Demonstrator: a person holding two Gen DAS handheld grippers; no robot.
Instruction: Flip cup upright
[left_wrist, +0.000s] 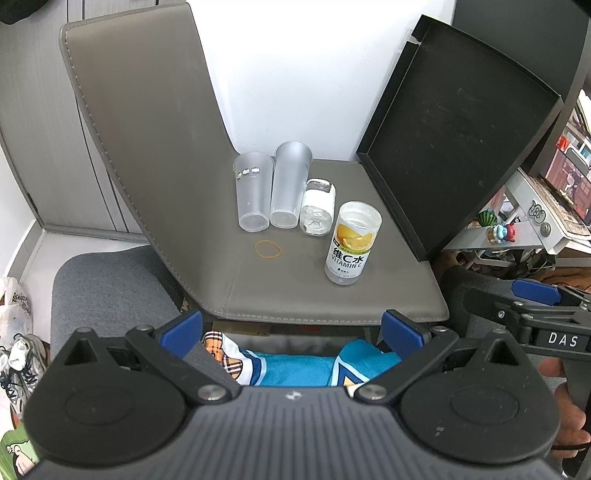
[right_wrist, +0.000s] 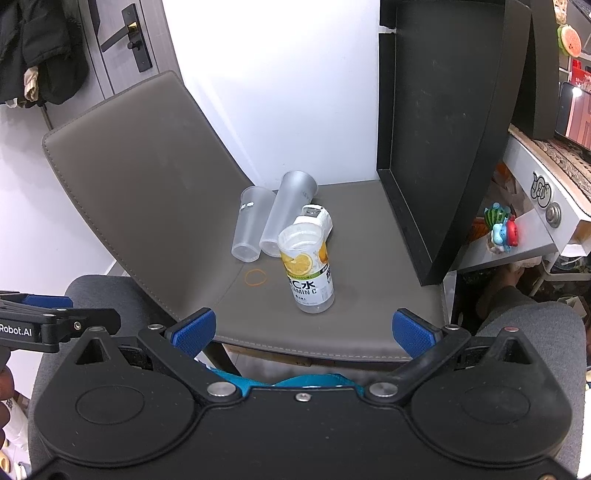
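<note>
Here, on the grey chair seat, four containers stand in a row. From the left: a short frosted cup, a taller frosted cup touching it, a small clear bottle, then the Vitamin C cup nearest. Which ones are inverted is hard to tell. An orange rubber band lies just before them. The left gripper and right gripper both hover released, well short. A sound approach likely takes the chosen cup's mid-wall squarely, clear of its neighbours, then rotates slowly.
</note>
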